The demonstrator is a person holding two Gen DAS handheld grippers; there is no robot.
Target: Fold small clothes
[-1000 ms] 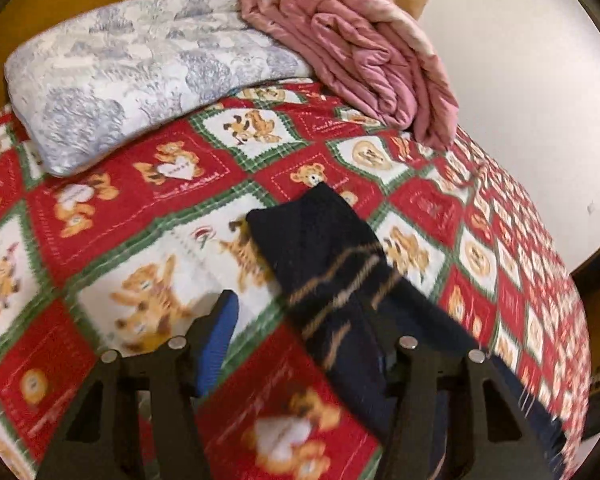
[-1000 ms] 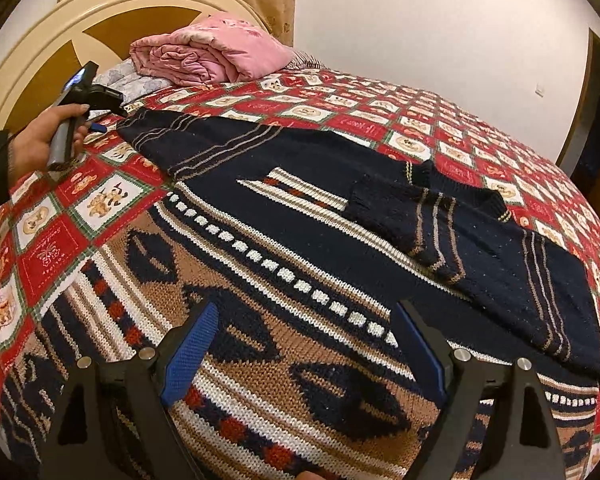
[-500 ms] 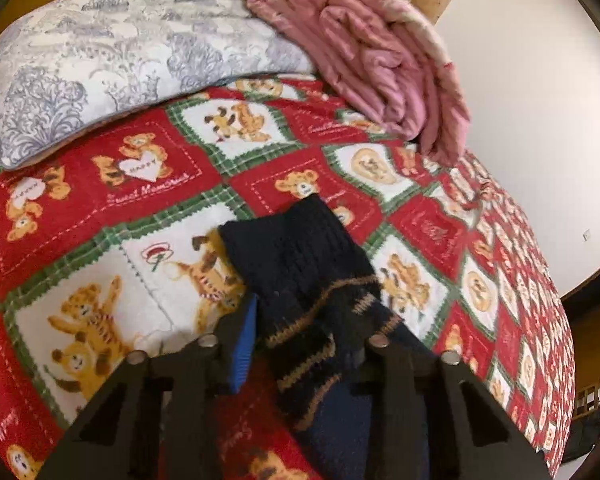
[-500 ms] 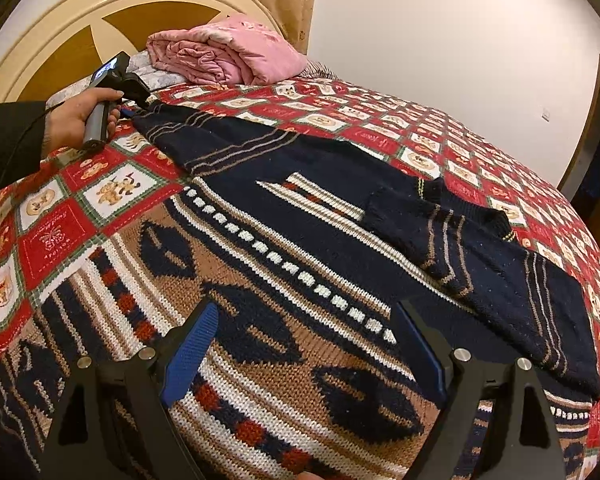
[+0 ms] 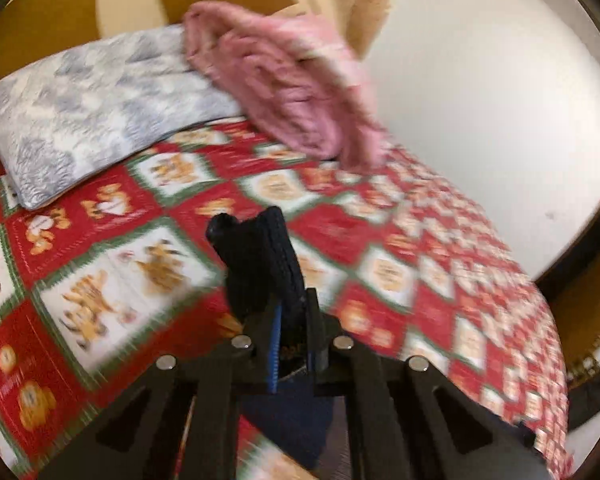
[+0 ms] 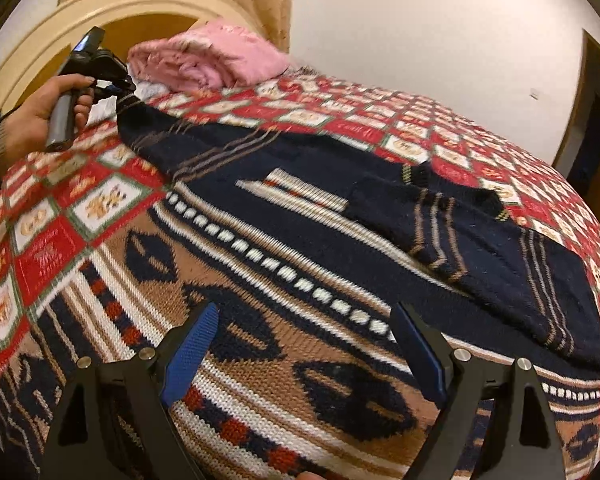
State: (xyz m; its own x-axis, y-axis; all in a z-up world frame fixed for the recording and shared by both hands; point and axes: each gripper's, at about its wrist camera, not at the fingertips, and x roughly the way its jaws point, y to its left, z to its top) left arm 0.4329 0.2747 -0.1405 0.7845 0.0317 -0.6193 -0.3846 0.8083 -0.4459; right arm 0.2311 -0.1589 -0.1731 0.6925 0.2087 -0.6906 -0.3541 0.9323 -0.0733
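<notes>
Bedroom, bed (image 6: 440, 148) under a red bear-print quilt; navy patterned sweater (image 6: 300, 264) spread flat across it. Its left sleeve (image 6: 204, 148) runs long-axis from the body up toward the headboard, cuff (image 5: 256, 252) pinched between the pressed-together fingers of the left gripper (image 5: 292, 320) and raised off the quilt. Other sleeve (image 6: 440, 216) already lies folded over the chest. Right gripper (image 6: 304, 344) hovers over the hem, fingers spread, gripping nothing. Judgement: fold direction is from the cuff across toward the body; left hand (image 6: 40, 120) is the nearer one.
</notes>
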